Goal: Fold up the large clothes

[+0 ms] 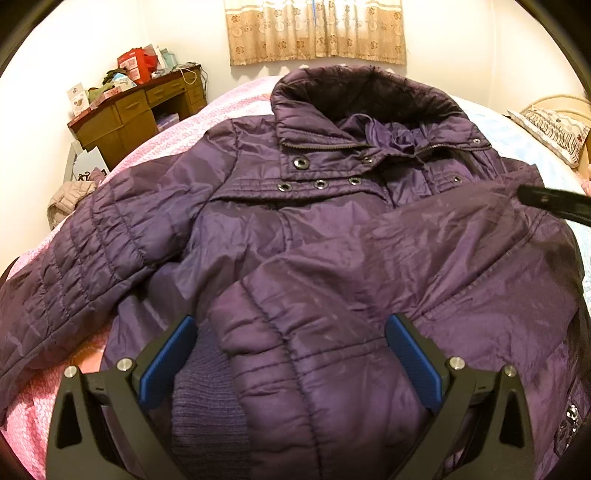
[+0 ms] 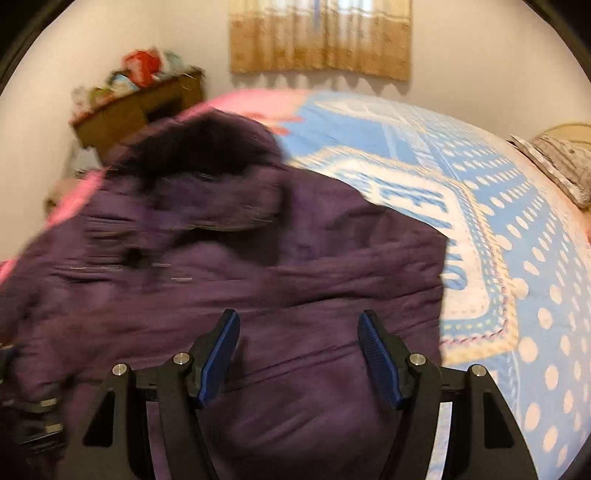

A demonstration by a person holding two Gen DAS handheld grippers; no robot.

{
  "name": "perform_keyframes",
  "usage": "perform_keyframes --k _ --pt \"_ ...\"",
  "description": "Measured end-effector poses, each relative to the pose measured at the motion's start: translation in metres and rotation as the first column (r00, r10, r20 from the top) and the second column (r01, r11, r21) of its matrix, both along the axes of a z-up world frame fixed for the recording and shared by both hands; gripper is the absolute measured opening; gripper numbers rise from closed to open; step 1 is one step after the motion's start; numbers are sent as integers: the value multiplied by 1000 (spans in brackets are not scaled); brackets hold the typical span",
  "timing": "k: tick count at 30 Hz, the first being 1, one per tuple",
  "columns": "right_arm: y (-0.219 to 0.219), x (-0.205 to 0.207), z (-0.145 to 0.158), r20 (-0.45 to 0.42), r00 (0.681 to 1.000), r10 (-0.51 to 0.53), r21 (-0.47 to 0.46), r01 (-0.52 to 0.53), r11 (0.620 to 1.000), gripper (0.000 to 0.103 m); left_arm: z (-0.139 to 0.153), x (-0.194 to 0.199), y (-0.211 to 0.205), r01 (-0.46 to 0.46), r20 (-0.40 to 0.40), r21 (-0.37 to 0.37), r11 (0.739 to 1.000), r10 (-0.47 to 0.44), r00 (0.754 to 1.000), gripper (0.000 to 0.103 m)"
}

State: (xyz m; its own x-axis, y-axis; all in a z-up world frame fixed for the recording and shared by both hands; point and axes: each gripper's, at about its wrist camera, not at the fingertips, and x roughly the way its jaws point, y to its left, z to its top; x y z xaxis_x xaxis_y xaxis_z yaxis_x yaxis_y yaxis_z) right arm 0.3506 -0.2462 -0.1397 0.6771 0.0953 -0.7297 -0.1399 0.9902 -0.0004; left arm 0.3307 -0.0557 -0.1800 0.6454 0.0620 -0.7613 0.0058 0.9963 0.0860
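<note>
A purple quilted jacket (image 1: 303, 229) lies front up on the bed, collar toward the far wall. Its right sleeve (image 1: 332, 354) is folded across the body, the knit cuff (image 1: 207, 402) near the camera. Its left sleeve (image 1: 85, 266) stretches out to the left. My left gripper (image 1: 291, 332) is open, its jaws wide on either side of the folded sleeve's end, without clamping it. My right gripper (image 2: 299, 328) is open and empty over the jacket (image 2: 229, 266); that view is blurred. Part of the right gripper (image 1: 554, 205) shows at the left wrist view's right edge.
The bed has a pink sheet (image 1: 55, 398) on the left and a blue-and-white quilt (image 2: 480, 229) on the right. A cluttered wooden desk (image 1: 136, 107) stands at the back left. A pillow (image 1: 554, 129) lies at the far right. A curtain (image 1: 314, 29) hangs on the back wall.
</note>
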Motion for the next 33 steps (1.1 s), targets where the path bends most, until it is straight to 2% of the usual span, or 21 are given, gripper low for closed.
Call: perform_keyframes --k 4,8,11,13,17,22,28,31,33 --pt "35 -23 0 -3 996 88 -31 -88 996 68 0 0 0 0 1 0 1000 0 1000 103" --pt "52 -23 -26 -43 993 106 -74 -109 991 68 0 0 0 -1 2 -2 1000 1 1000 103" --pt "48 -13 -46 -80 991 109 -49 -113 992 68 0 0 0 -1 1 -1 1000 1 1000 103" --pt "46 -10 -48 -83 991 108 -33 -111 993 69 0 0 0 -1 1 -1 1000 1 1000 103" --pt "51 -9 -52 -82 990 111 -76 -118 990 69 0 0 0 -1 2 -1 1000 1 1000 103" --pt "51 -7 -53 -90 989 119 -65 -125 990 69 0 0 0 -1 2 -1 1000 1 1000 103" --pt "56 -6 -57 -93 988 120 -107 -129 986 69 -1 0 -1 -1 1 3 1000 1 1000 103" --pt "56 -6 -50 -105 988 112 -128 -125 984 70 0 0 1 0 -4 -1 1000 0 1000 103" --pt "54 -15 -39 -80 995 61 -131 -71 989 70 8 -4 4 12 -7 -25 1000 -12 1000 103"
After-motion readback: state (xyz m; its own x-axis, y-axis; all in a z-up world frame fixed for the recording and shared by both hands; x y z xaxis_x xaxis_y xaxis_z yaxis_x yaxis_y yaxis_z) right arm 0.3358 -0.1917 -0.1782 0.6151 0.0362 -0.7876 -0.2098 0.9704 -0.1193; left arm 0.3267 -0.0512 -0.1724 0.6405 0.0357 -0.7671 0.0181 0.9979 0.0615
